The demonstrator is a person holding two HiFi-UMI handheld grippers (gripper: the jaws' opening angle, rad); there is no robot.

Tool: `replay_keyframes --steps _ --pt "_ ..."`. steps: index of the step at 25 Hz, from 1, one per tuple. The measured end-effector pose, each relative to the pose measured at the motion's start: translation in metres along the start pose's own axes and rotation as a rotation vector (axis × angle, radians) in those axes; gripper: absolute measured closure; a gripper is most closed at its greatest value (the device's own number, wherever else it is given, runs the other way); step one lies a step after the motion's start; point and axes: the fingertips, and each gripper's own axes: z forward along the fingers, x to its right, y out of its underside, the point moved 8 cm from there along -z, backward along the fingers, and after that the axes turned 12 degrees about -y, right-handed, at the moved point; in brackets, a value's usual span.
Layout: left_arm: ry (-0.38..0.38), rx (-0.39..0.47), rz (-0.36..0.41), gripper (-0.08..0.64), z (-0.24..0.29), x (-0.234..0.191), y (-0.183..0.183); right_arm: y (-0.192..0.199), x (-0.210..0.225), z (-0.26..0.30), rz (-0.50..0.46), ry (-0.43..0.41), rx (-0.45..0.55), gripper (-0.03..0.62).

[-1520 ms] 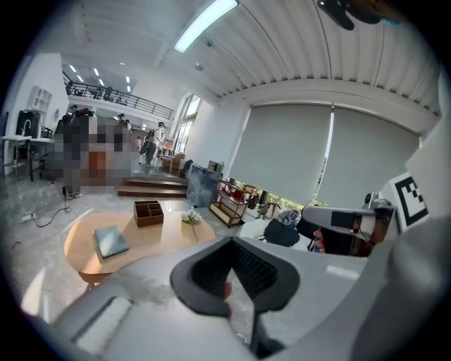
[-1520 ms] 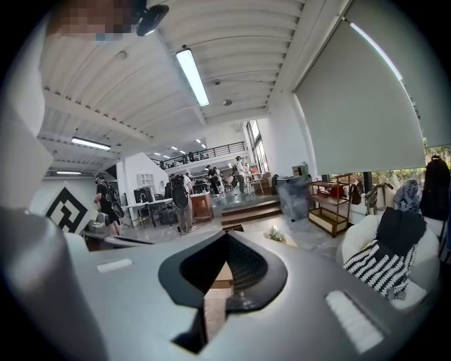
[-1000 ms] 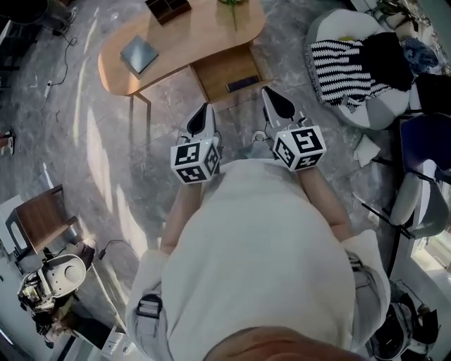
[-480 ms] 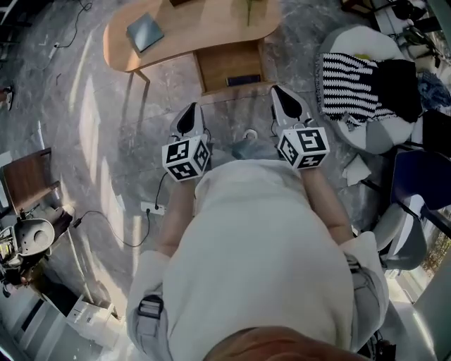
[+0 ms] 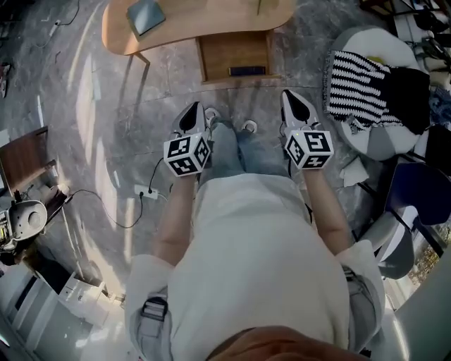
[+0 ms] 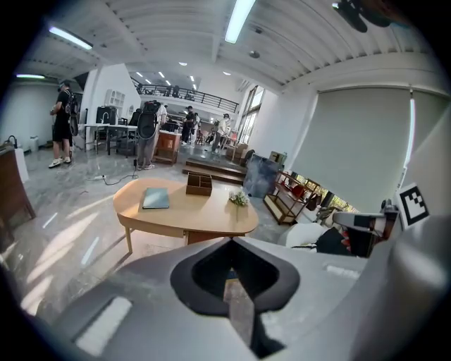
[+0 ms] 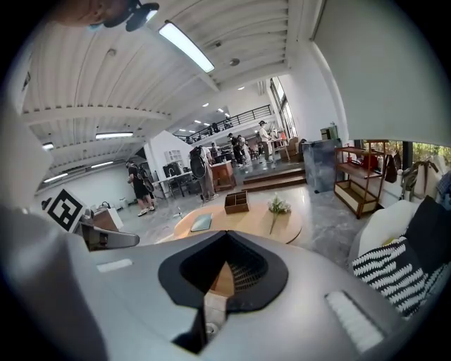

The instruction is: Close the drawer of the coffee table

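Note:
The wooden coffee table (image 5: 190, 25) stands at the top of the head view, its drawer (image 5: 229, 53) pulled out toward me with a flat dark item (image 5: 247, 70) lying in it. My left gripper (image 5: 190, 111) and my right gripper (image 5: 294, 101) hang side by side short of the drawer's front, apart from it. Both are shut with nothing between the jaws. In the left gripper view, the left gripper (image 6: 230, 243) points toward the table (image 6: 187, 215). The right gripper (image 7: 226, 235) points toward the table (image 7: 246, 220) in the right gripper view; the drawer is hidden behind the jaws in both.
On the tabletop lie a grey-blue book (image 5: 145, 15), a wooden organiser box (image 6: 199, 184) and a flower sprig (image 6: 239, 199). A round seat with a striped cloth (image 5: 359, 74) is at the right, a chair (image 5: 416, 190) below it. A power strip (image 5: 144, 191) and cable lie on the floor.
Both grippers have sunk, and the table has slid toward the top of the head view. The person's jeans and shoes now show between the grippers. The jaws stayed shut.

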Motion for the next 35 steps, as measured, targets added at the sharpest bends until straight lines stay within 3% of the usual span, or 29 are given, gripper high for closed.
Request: replay_keyframes --steps 6,16,24,29,35 --pt "-0.011 -0.042 0.007 0.561 0.043 -0.006 0.017 0.026 0.028 0.014 -0.014 0.06 -0.069 0.592" --pt "-0.053 -0.121 -0.046 0.561 0.122 -0.039 0.058 0.086 0.083 0.058 0.009 0.076 -0.155 0.592" --pt "-0.054 -0.164 -0.002 0.56 0.177 -0.054 0.096 0.134 0.132 0.098 0.003 0.071 -0.23 0.592" --pt "-0.047 -0.236 -0.01 0.56 0.202 -0.063 0.131 0.171 0.157 0.119 0.0 0.1 -0.293 0.592" --pt "-0.047 -0.312 0.056 0.543 0.235 -0.071 0.166 0.212 0.184 0.147 -0.005 0.109 -0.379 0.558"
